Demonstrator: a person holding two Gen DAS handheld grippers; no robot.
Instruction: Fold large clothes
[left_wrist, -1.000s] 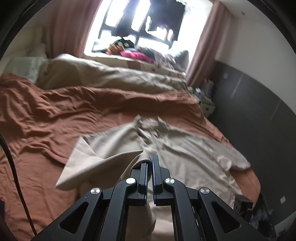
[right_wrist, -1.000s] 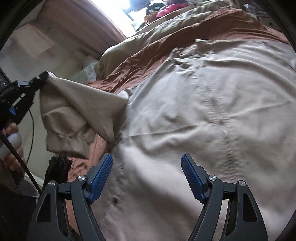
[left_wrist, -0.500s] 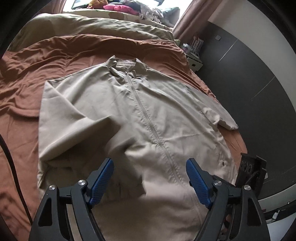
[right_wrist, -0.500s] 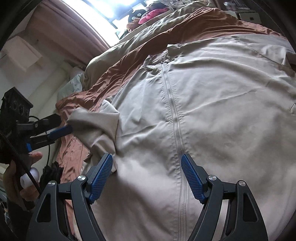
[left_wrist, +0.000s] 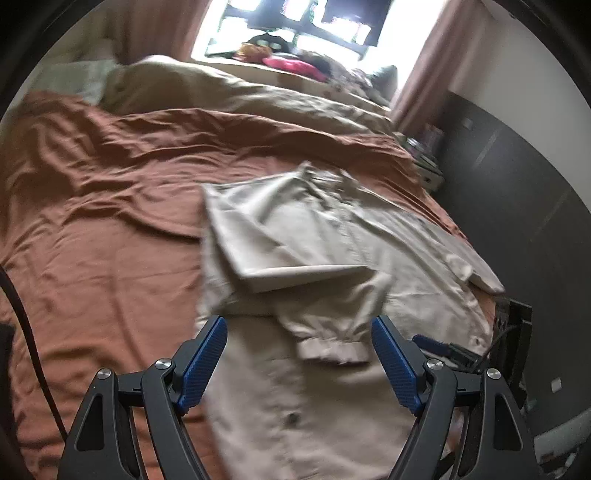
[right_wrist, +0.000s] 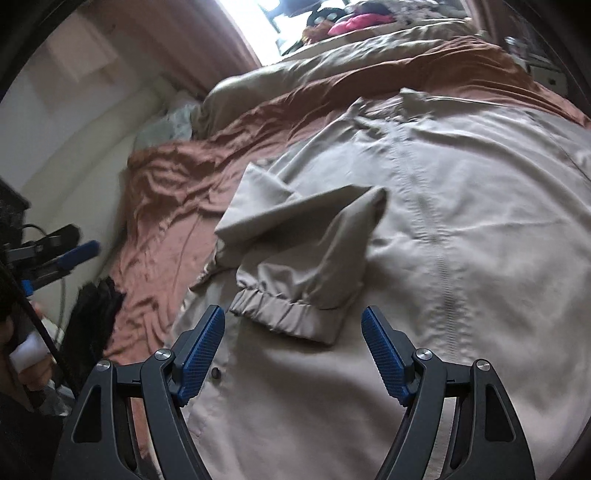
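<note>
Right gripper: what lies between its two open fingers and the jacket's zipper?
In the right wrist view, the folded sleeve's elastic cuff lies on the beige jacket, between the right gripper and the zipper.

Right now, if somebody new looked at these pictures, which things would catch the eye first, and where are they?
First comes the beige jacket, spread zipper-up on the rust-brown bedspread that covers most of the bed. One sleeve lies folded across the jacket's front, its elastic cuff nearest the right tongs, which stand open above it. Behind the bed, a bright window glares over a pile of colourful clothes.
</note>
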